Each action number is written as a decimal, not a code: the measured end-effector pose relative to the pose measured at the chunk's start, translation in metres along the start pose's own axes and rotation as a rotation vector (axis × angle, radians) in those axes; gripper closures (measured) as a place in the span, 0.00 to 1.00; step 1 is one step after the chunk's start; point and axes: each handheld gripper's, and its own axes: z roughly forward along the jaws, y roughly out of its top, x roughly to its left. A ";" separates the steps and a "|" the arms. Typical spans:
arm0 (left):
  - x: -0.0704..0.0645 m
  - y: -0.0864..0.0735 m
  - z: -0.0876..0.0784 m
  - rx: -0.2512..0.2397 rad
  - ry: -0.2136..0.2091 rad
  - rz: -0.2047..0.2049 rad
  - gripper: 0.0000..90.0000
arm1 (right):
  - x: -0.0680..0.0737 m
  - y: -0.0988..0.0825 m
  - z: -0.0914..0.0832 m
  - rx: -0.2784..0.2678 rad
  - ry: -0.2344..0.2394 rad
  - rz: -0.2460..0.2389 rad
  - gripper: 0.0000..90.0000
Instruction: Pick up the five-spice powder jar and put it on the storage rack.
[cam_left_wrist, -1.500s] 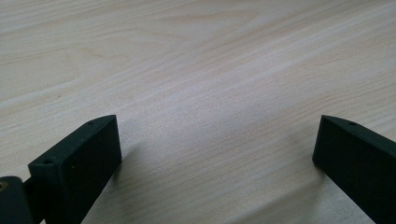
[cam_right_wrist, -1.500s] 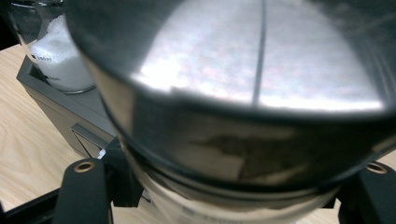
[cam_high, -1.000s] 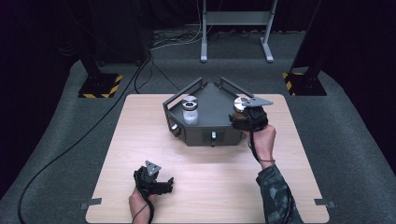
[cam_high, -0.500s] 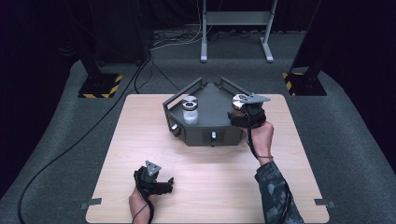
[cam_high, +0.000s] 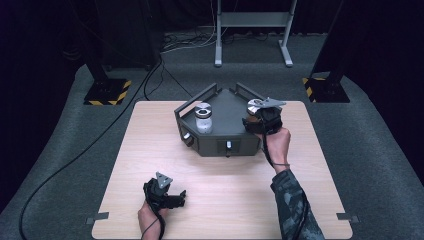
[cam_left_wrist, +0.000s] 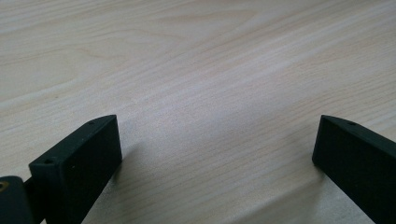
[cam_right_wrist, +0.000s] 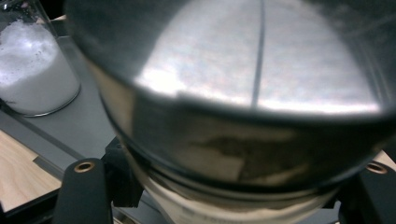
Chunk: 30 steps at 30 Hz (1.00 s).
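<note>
A dark grey box (cam_high: 225, 135) with two side handles stands at the far middle of the wooden table (cam_high: 150, 145). On its left side sits a jar of white powder (cam_high: 203, 120) (cam_right_wrist: 32, 70) with a metal lid. My right gripper (cam_high: 259, 119) (cam_right_wrist: 229, 196) is at the box's right side, shut on a second jar (cam_right_wrist: 243, 154) whose shiny metal lid (cam_high: 256, 104) (cam_right_wrist: 233, 70) looms right in front of the camera. My left gripper (cam_high: 176, 198) (cam_left_wrist: 217, 144) lies open on the table near the front edge, with bare wood between its jaws.
Dark carpet surrounds the table. A cable (cam_high: 90, 150) runs across the floor at the left. Stand bases with yellow-black striped edges (cam_high: 106, 92) sit behind the table, and a metal frame (cam_high: 252, 35) stands at the back.
The right gripper and its jar have edged slightly toward the far side. The left gripper has stayed still.
</note>
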 end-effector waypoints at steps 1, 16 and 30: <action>0.000 0.000 0.000 0.000 0.000 0.000 0.01 | 0.000 0.000 0.001 0.001 0.001 0.002 0.34; 0.000 0.000 0.000 0.000 0.000 0.001 0.01 | -0.003 0.001 0.014 0.025 0.006 0.017 0.34; -0.001 0.000 0.000 -0.001 0.002 0.003 0.01 | -0.006 -0.007 0.018 0.035 0.014 0.041 0.34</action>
